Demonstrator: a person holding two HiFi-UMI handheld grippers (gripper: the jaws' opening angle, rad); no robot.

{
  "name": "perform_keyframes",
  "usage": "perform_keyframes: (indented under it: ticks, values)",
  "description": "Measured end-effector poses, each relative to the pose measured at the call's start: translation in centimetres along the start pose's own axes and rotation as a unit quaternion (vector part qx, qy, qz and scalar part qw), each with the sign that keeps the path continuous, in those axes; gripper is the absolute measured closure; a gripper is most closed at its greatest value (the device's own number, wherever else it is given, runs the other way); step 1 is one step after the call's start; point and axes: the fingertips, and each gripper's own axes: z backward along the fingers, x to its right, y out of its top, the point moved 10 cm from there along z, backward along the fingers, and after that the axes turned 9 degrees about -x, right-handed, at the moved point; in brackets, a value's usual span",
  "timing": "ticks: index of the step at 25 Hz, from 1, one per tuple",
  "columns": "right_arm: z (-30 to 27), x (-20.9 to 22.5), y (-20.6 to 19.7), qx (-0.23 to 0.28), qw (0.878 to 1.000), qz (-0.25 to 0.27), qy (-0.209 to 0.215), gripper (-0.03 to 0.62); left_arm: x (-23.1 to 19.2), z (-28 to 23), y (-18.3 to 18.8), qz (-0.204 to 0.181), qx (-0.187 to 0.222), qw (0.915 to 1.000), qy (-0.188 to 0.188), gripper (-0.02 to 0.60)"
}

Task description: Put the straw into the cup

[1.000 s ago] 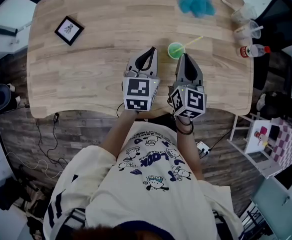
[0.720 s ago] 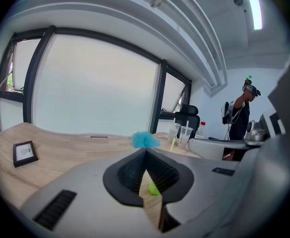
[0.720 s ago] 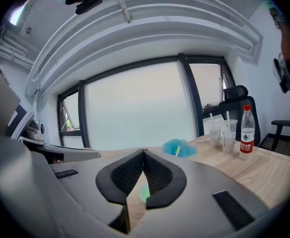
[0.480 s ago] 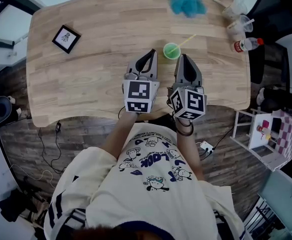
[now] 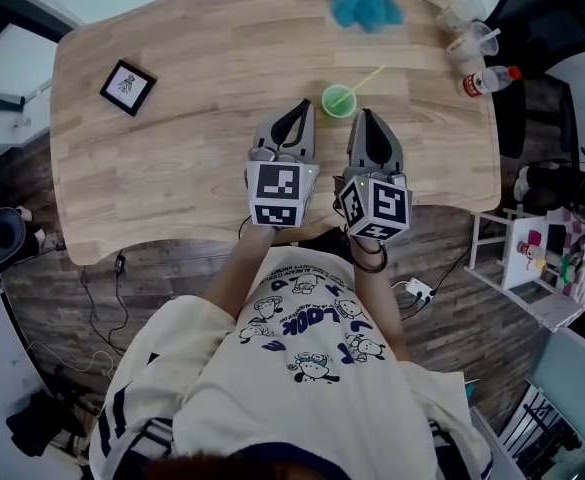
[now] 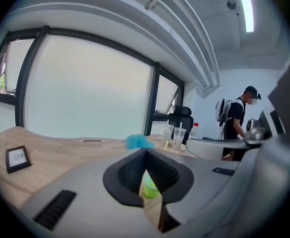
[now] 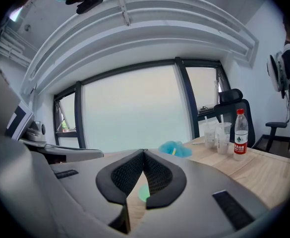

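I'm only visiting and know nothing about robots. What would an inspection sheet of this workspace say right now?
Surface: light wooden table.
Job's things: green cup stands upright just beyond the grippers; yellow straw has its lower end in it and leans over the rim.
Clutter: blue fluffy object, small framed picture, clear plastic cups, red-capped bottle.
Grippers: left gripper and right gripper both shut, holding nothing, close to the cup but apart from it.
Cables: loose cables and a power strip on the floor.
Surroundings: wood-plank floor, office chair, a person in the background.
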Motion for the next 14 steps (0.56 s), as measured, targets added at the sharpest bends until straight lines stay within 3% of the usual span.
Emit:
perform_keyframes:
  ticks: [14]
  values:
    - [0.21,0.17,-0.23,-0.001,1.000,-0.001,-0.004,0.599,0.30,-0.11,-0.10,0.002,0.001,1.0000,-0.004,0.549]
